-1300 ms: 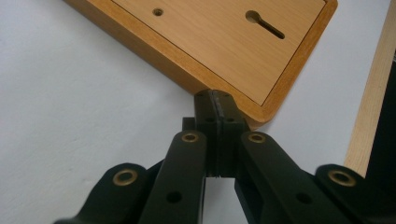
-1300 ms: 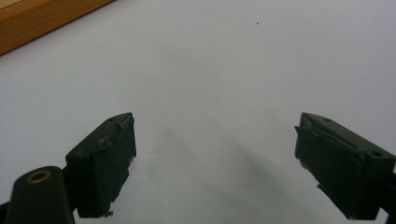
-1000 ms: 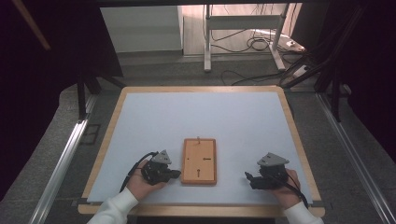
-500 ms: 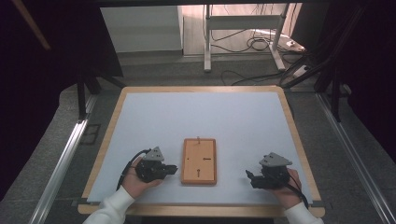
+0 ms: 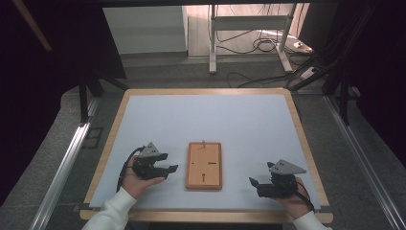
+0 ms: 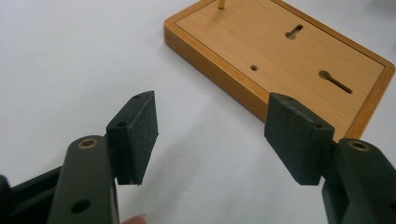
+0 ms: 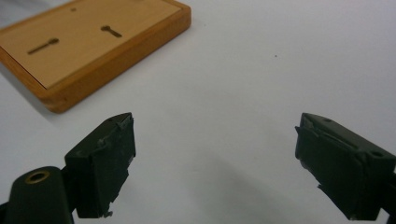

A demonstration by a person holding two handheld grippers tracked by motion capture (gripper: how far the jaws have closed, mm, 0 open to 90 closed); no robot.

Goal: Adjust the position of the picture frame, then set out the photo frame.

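From the high view I see the white-topped table (image 5: 206,120) with its wooden rim, and a flat wooden frame (image 5: 204,165) lying face down near the front edge, roughly midway between my two tools. The left gripper (image 5: 167,169) sits just beside the frame's left side, held in the left hand (image 5: 136,179), its jaws pointing toward the frame and not touching it. The right gripper (image 5: 255,184) rests well apart from the frame on the other side, in the right hand (image 5: 292,201), jaws aimed back toward the middle of the table. Each carries its grey three-cornered plate on top. In the left gripper view, the left gripper (image 6: 212,133) has its jaws spread wide with nothing between them but bare table; the frame (image 6: 280,60) lies just ahead and to the right, showing two keyhole slots, a small round hole and a thin brass pin at its far edge. In the right gripper view, the right gripper (image 7: 215,158) is likewise spread wide and empty over the white surface, and the frame (image 7: 88,42) lies off at the upper left, well clear of the pads (image 7: 105,163).
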